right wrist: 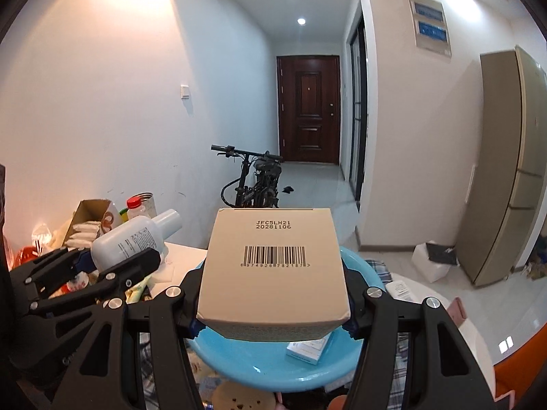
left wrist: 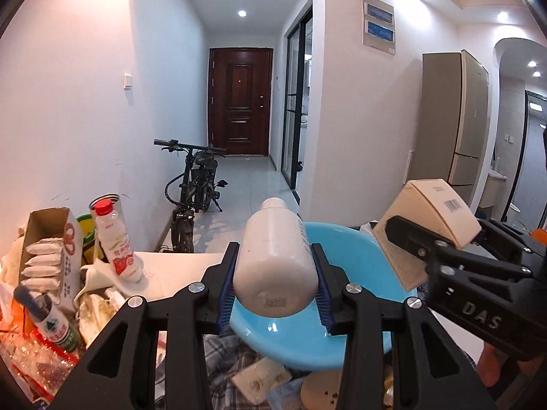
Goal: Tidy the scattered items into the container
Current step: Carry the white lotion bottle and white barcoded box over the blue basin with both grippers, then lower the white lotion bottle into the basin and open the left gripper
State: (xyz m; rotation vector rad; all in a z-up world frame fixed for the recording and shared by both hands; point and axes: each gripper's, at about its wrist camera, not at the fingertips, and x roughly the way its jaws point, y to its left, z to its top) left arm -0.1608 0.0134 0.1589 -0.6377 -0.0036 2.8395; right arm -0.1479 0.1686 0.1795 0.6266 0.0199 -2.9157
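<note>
Left gripper [left wrist: 276,273]: clamps white bottle [left wrist: 275,256], long axis pointing far, above blue basin [left wrist: 359,259].
Right gripper [right wrist: 273,294]: grips box [right wrist: 273,270], right of bottle, above basin too.

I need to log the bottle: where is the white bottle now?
The white bottle is clamped in the left gripper, raised over the blue basin, left of the beige box.

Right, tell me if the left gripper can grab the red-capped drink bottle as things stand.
Probably not yet: the left gripper is shut on the white bottle over the blue basin. The red-capped drink bottle stands unobstructed to its left.
</note>
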